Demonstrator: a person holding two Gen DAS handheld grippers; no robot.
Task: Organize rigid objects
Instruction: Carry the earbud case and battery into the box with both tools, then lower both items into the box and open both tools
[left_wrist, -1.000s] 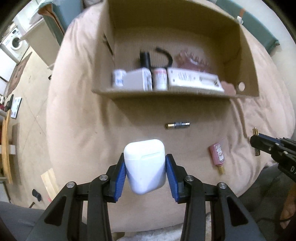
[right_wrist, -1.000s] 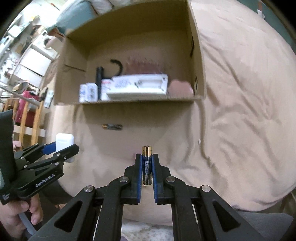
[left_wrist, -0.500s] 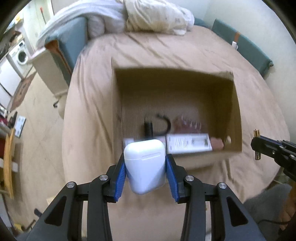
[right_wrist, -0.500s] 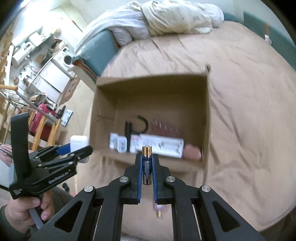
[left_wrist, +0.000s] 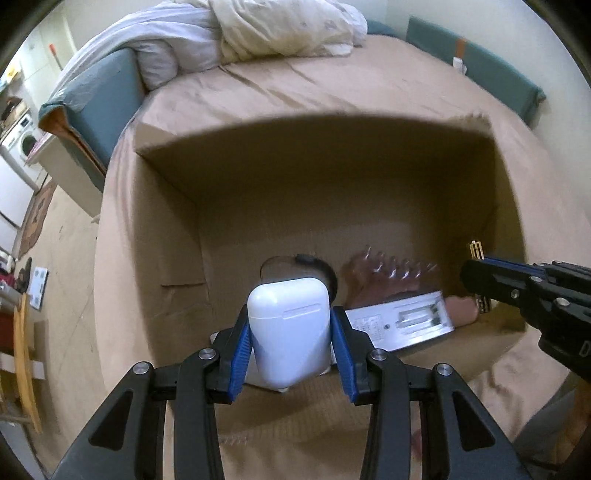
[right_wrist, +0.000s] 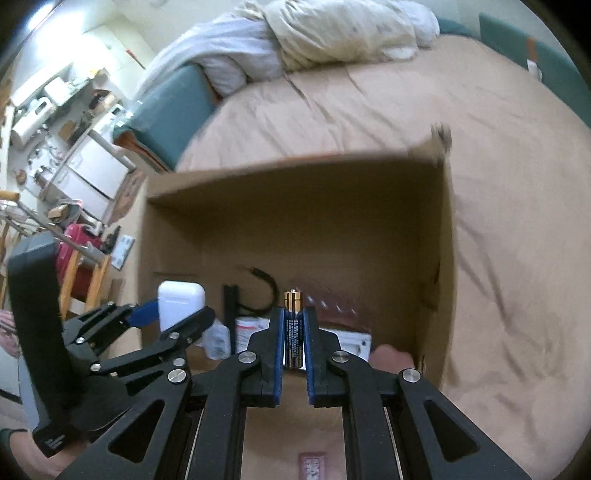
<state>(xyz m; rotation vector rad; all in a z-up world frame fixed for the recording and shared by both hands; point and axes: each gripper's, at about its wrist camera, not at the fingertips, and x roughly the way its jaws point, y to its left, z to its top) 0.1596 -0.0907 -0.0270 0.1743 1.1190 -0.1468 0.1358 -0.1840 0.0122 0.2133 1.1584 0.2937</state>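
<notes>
My left gripper (left_wrist: 290, 338) is shut on a white earbud case (left_wrist: 288, 325), held over the near wall of an open cardboard box (left_wrist: 177, 229). From the right wrist view the case (right_wrist: 180, 306) shows in the left gripper (right_wrist: 173, 317) at the box's near left. My right gripper (right_wrist: 294, 334) is shut on a battery (right_wrist: 293, 325) with a gold cap, standing upright between the blue pads, above the box's near side. Its tip (left_wrist: 476, 251) with the battery also shows at the right of the left wrist view.
Inside the box lie a white flat pack (left_wrist: 402, 321), a black curved cable (right_wrist: 258, 291), a small white bottle (right_wrist: 249, 328), a pinkish clear pack (left_wrist: 391, 273) and a brown lump (right_wrist: 391, 360). A pink item (right_wrist: 312, 465) lies on the tan bedsheet (right_wrist: 498, 221) before the box. Bedding (left_wrist: 258, 33) is heaped behind.
Both grippers have moved forward from the bare sheet to over the box's near side, each keeping its object. The box now fills both views.
</notes>
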